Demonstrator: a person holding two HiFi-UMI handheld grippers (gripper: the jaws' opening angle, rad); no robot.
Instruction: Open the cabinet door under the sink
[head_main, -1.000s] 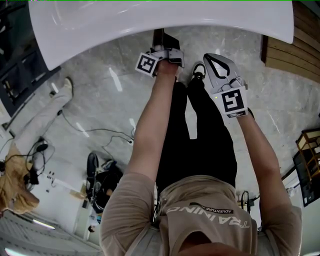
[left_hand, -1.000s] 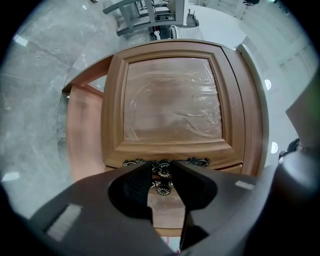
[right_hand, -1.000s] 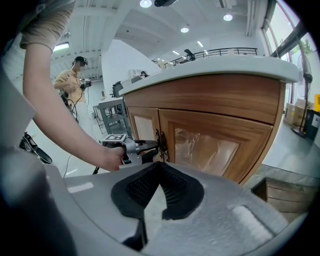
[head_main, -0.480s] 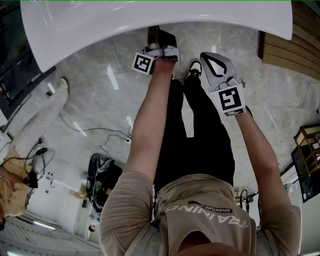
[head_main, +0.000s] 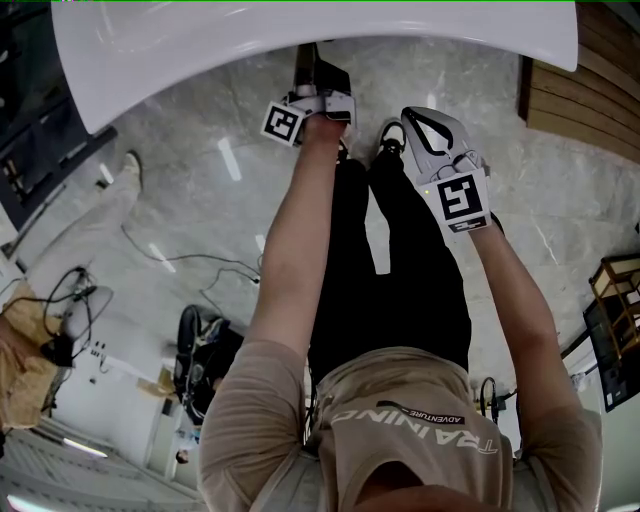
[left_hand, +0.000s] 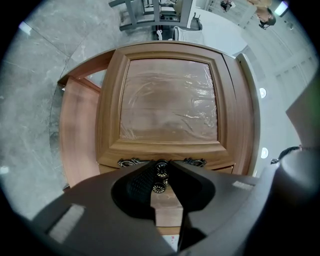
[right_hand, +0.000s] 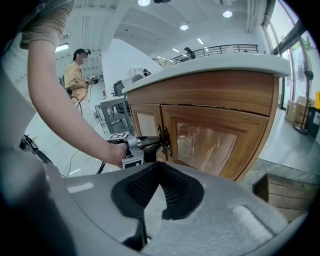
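Now, left claw (left_hand: 162, 163) freshly closed to a pinch on the cabinet door handle (left_hand: 161, 169); right claw (right_hand: 159, 164) unchanged, pressed together.

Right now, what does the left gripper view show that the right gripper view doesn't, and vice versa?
Only the left gripper view: the left claw, just closed, its pads pinching the ornate handle close up. Only the right gripper view: the person's forearm, a wooden crate, and the right claw, shut and empty. Both: the wooden cabinet door with its filmed panel, and the left claw at that handle.
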